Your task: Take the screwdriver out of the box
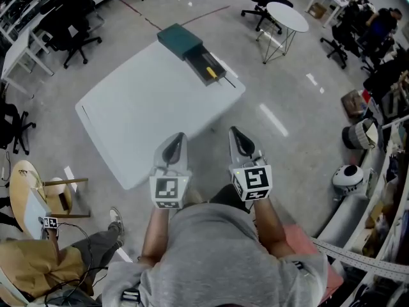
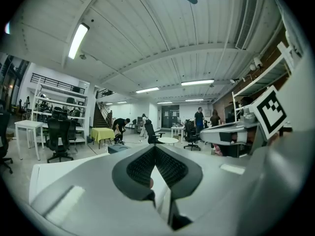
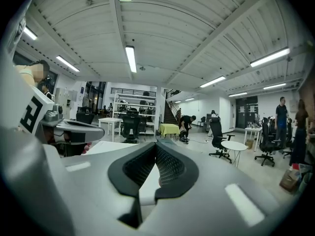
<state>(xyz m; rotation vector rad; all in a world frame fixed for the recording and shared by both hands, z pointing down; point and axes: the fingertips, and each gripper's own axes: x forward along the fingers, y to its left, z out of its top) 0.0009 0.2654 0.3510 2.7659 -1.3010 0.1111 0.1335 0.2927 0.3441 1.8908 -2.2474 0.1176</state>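
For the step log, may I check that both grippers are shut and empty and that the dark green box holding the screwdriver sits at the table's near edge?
Not quite: the head view shows the dark green box holding the screwdriver at the table's far corner, not its near edge. The left gripper and right gripper are indeed shut and empty.

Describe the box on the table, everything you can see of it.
The box is dark green, flat and rectangular, like a rigid sleeve. A dark tray is slid out of one end, open on top, with a yellow-handled screwdriver lying in it. The box sits flat at the far corner of the white table; nothing else touches it.
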